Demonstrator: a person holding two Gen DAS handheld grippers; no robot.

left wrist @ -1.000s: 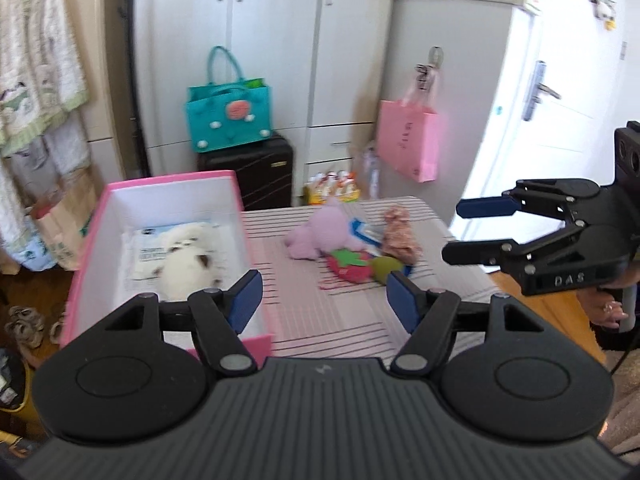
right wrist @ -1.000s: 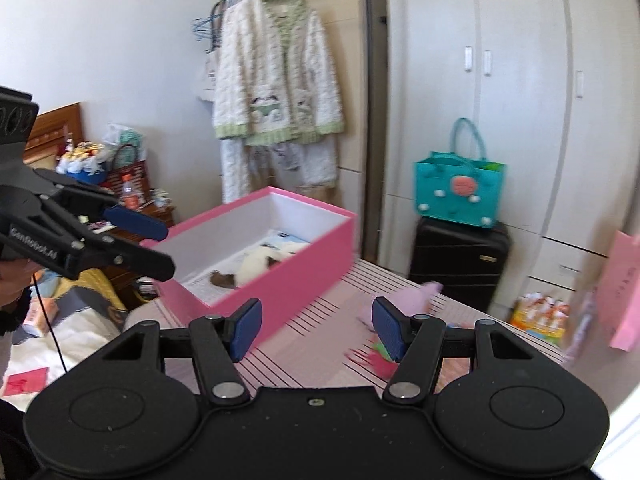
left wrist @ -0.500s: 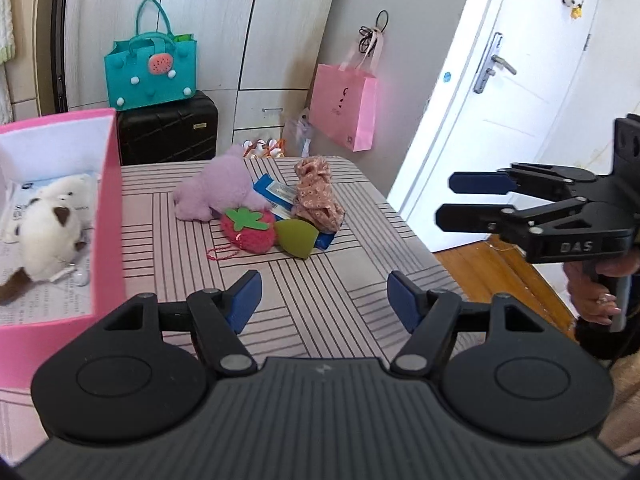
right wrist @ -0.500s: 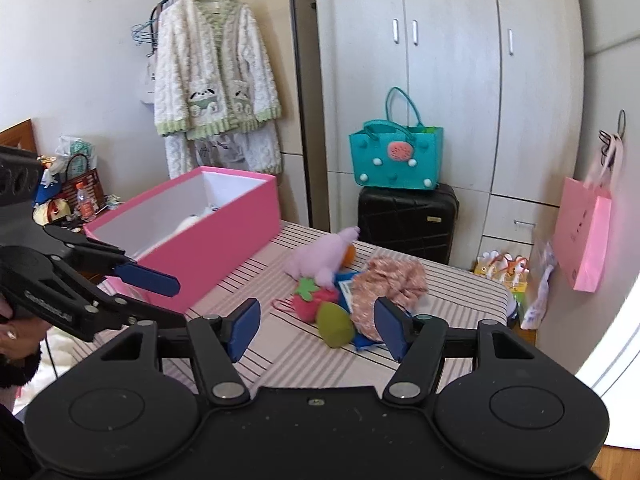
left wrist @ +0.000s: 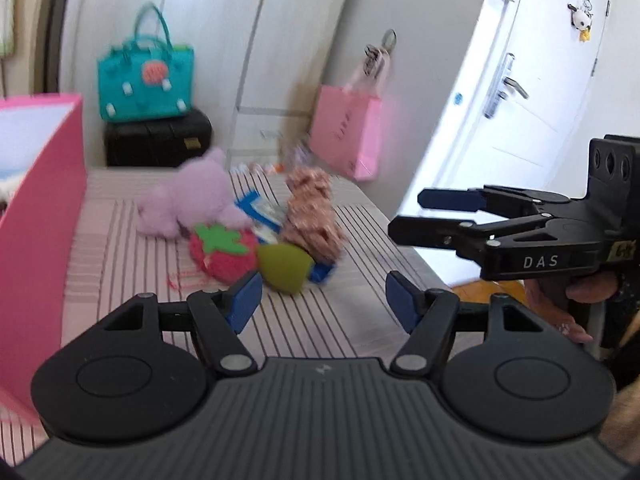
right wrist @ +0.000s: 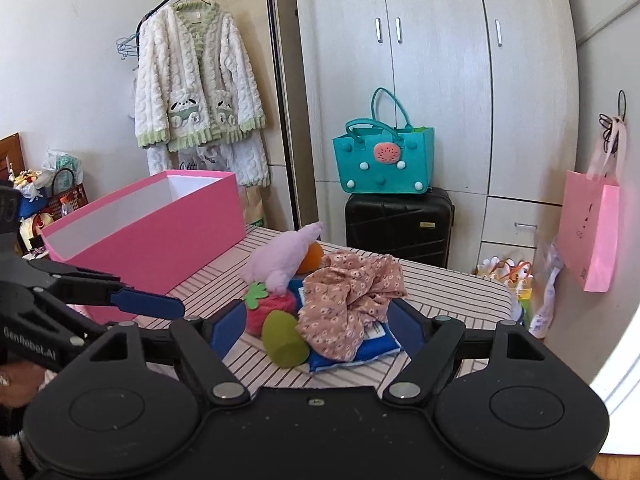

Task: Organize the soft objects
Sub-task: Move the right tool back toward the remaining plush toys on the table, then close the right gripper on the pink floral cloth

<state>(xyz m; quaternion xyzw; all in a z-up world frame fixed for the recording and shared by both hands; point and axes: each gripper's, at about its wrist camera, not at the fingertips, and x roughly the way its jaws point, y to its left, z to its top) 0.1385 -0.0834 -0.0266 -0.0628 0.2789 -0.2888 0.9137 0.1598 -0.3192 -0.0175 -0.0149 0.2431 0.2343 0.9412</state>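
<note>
Pink-striped bench [right wrist: 448, 280] carrying a heap of soft things: lilac plush [right wrist: 282, 258], strawberry plush [right wrist: 269, 305], green piece [right wrist: 283, 338], floral cloth [right wrist: 352, 294], blue pack [right wrist: 360, 350]. Heap just ahead of right tongs [right wrist: 316, 328], spread wide, empty. Left tongs [left wrist: 322, 300] likewise agape, empty, short of the heap. Pink box [right wrist: 152, 236] off left on the bench.

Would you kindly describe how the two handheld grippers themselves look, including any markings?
Both are matte black plastic with blue pads on the fingertips and silver pivot screws. The right gripper bears white "DAS" lettering and a small yellow sticker. The left gripper reads "GenRobot.AI" in white. No cables show.
</note>
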